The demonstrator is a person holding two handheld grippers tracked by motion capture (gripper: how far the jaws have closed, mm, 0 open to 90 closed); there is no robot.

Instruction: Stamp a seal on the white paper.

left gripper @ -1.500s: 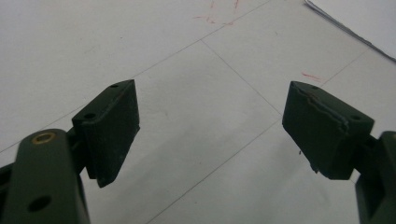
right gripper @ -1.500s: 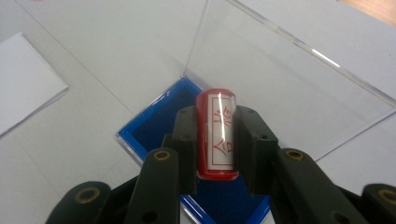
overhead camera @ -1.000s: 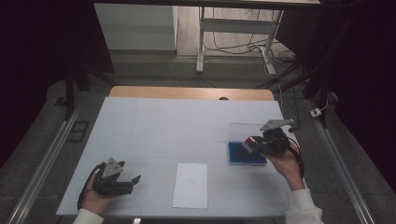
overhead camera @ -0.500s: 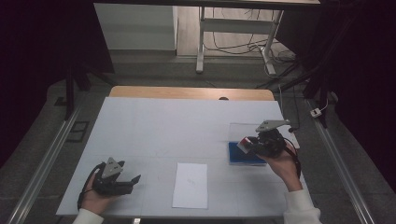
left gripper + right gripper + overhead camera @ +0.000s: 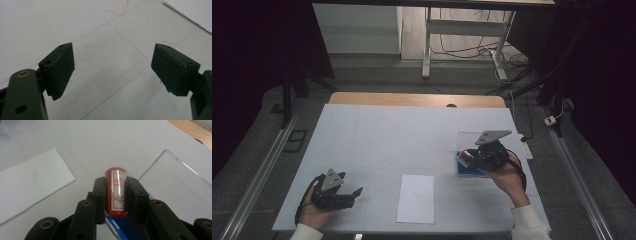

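Nearest us, the left gripper (image 5: 353, 193) rests low on the white table (image 5: 377, 135) with its jaws spread wide and nothing between them. Just beyond lies a sheet of paper (image 5: 416, 198). Farther right, the right gripper (image 5: 115, 185) pinches a red cylindrical stamp (image 5: 115, 192) (white label, red characters) above a blue pad (image 5: 466, 169), beside a clear plastic sheet (image 5: 175, 182).
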